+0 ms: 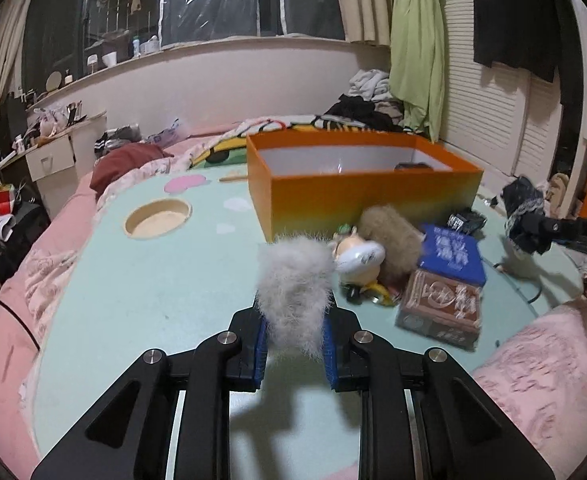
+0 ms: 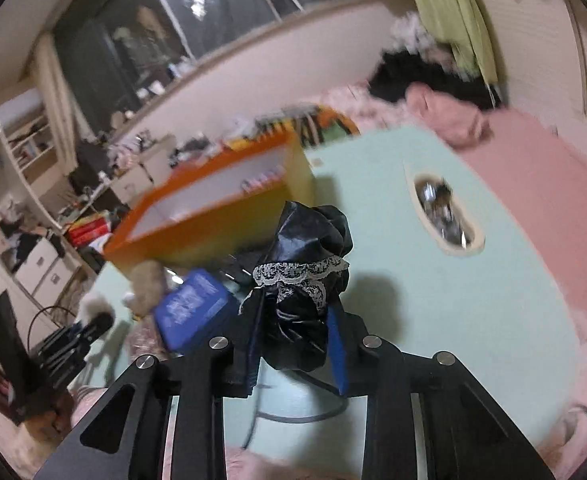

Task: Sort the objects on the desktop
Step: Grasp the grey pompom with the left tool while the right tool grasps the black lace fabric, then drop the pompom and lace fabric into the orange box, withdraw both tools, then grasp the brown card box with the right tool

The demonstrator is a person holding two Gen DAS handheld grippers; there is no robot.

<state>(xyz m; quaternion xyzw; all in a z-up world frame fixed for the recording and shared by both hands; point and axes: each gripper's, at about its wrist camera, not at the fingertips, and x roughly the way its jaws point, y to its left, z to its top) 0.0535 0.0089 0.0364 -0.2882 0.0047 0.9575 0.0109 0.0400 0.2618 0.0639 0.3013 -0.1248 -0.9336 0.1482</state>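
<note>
My left gripper [image 1: 295, 344] is shut on a grey-white fluffy pompom [image 1: 293, 288] and holds it above the mint-green table [image 1: 141, 288]. My right gripper [image 2: 297, 344] is shut on a black satin scrunchie with white lace trim [image 2: 305, 264], lifted above the table; it also shows at the right of the left wrist view [image 1: 523, 216]. An open orange box [image 1: 357, 184] with a white inside stands at the back of the table. In front of it lie a brown fluffy pompom [image 1: 391, 240], a small cat figurine [image 1: 359, 258], a blue box [image 1: 451, 254] and a brown box [image 1: 439, 306].
The table sits on a bed with pink bedding [image 1: 541, 376]. It has a round cup recess [image 1: 157, 218] at the left. A black cable [image 2: 305, 416] lies on the table below my right gripper. A cluttered desk and shelves [image 1: 49, 140] stand at the far left.
</note>
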